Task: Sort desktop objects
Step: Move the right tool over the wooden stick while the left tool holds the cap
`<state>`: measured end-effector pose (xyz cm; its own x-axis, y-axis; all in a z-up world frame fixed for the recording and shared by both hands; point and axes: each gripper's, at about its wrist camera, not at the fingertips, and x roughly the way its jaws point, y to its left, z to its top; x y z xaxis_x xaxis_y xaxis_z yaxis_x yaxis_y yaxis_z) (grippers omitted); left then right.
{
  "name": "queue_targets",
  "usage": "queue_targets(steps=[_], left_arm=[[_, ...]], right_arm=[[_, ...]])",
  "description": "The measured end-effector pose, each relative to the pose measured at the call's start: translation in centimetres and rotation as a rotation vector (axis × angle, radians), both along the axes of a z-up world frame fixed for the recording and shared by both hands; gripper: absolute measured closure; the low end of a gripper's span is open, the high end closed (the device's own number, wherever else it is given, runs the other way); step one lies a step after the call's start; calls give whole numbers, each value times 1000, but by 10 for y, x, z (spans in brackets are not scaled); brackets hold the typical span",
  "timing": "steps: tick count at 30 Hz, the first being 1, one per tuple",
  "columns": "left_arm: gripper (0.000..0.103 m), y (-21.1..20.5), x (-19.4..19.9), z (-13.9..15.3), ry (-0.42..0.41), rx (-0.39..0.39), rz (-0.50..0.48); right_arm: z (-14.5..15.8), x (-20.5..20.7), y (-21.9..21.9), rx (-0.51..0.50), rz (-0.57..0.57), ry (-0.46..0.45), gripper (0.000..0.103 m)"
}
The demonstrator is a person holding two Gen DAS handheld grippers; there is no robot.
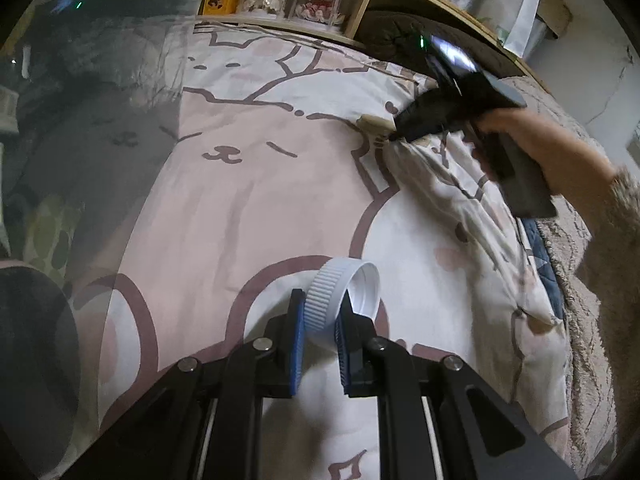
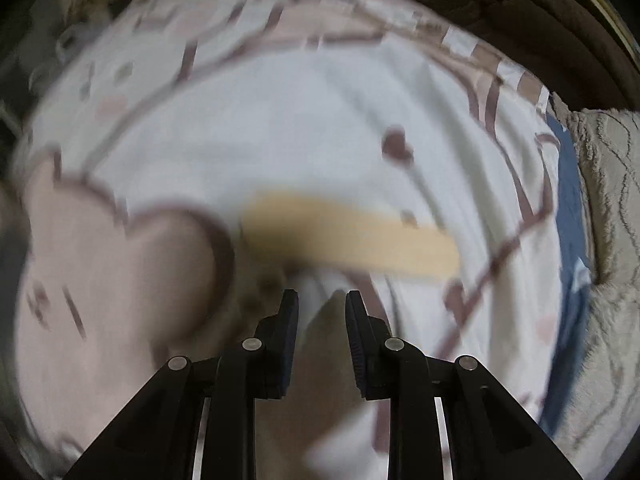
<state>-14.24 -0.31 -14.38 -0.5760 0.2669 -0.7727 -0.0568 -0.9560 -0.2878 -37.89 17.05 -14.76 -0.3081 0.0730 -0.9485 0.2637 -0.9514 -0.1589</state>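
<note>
A white ribbed bottle cap (image 1: 326,300) stands on edge between the blue pads of my left gripper (image 1: 320,312), which is shut on it just above the printed bedsheet (image 1: 248,184). Farther right, a person's hand (image 1: 532,148) holds my right gripper (image 1: 396,134) tips down on the sheet, beside a pale wooden stick (image 1: 374,124). In the blurred right wrist view the stick (image 2: 352,236) lies crosswise just beyond my right gripper (image 2: 322,298). Its jaws stand a narrow gap apart, and only sheet shows between them.
The sheet bunches into folds (image 1: 452,184) by the right gripper. A fuzzy beige blanket (image 1: 580,280) and blue cloth (image 2: 568,200) border the right side. A wooden shelf (image 1: 304,0) with toys runs along the back. Dark clutter (image 1: 60,140) fills the left.
</note>
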Motion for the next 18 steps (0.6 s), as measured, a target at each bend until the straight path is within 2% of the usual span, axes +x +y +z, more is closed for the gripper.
queue_targets(steps=[4,8,10,13,18], left_arm=[[88,1,6,8,28,-8,1],[88,1,9,11,37,-11,2],[88,1,7,12,43,-11,4],[88,-3,2,11,47,-1,13],[88,-7,-2,7,13,65,13]], right_arm=[[21,11,12,-91,-53,76,78],[37,-1,19,-217,-174,175,78],[35,-13,17,-255,-223,190,78],[23,-33,8,-237,-250,169,78],[7,-60,-9,-130,-223,125,78]])
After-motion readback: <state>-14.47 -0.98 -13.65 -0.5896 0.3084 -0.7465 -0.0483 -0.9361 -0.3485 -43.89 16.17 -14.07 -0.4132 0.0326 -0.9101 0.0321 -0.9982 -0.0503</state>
